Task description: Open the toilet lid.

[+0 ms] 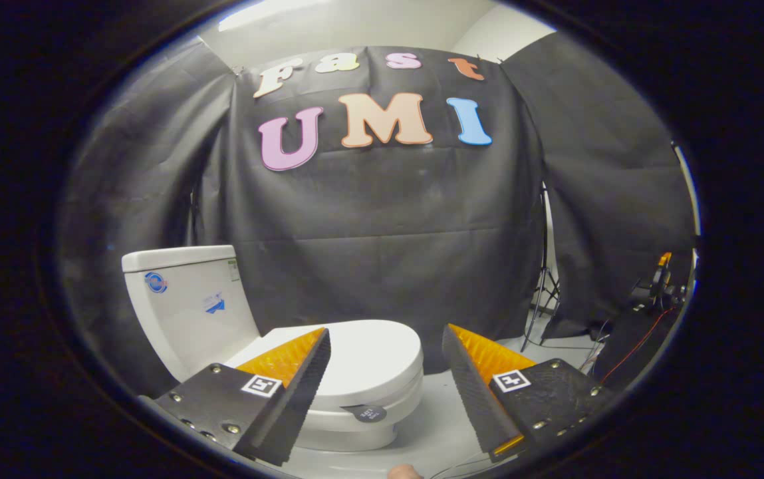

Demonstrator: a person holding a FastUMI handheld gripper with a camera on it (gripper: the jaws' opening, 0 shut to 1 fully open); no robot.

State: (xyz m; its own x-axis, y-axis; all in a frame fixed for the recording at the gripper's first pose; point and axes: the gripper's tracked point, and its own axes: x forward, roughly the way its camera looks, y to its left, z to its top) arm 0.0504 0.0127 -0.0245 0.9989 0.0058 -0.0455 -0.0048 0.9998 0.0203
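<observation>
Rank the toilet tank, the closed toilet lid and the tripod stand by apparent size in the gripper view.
1. Toilet tank and toilet lid: alike, and a finger of the open gripper hides part of the lid, so unranked.
2. Tripod stand: thinnest, but it stands farther back, so its true size is unsure.

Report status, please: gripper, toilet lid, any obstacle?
Gripper open, holding nothing. Toilet lid closed, just beyond the fingers, untouched. No obstacle seen between them.

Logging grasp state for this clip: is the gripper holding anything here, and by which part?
Nothing is held. The gripper is open, its fingers spread apart, with the closed toilet lid beyond them, untouched.
</observation>
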